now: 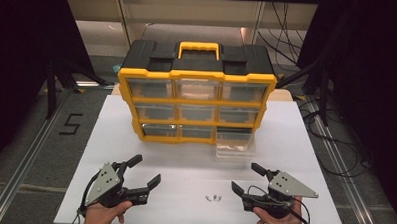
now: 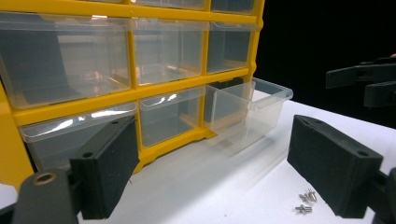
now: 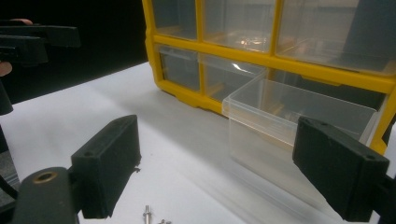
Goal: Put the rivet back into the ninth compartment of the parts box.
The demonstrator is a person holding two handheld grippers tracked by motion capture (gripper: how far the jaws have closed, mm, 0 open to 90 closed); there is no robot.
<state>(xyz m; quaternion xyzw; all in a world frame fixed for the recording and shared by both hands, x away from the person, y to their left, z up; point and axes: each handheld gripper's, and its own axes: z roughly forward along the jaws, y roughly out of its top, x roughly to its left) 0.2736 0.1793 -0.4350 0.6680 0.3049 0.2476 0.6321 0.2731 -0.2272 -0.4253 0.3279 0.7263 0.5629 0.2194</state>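
3 screws [image 2: 306, 200] btwn left gripper [image 2: 219, 172] jaws

High view overhead facing forward, gripper views low, close — sharing pulled-out drawer [image 2: 247, 105]

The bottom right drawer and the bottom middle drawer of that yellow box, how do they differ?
The bottom right drawer is pulled out over the white table; the bottom middle drawer is pushed in, flush with the yellow frame. The right drawer shows its open top and side walls; the middle drawer shows just its front face. Both are clear plastic and look empty.
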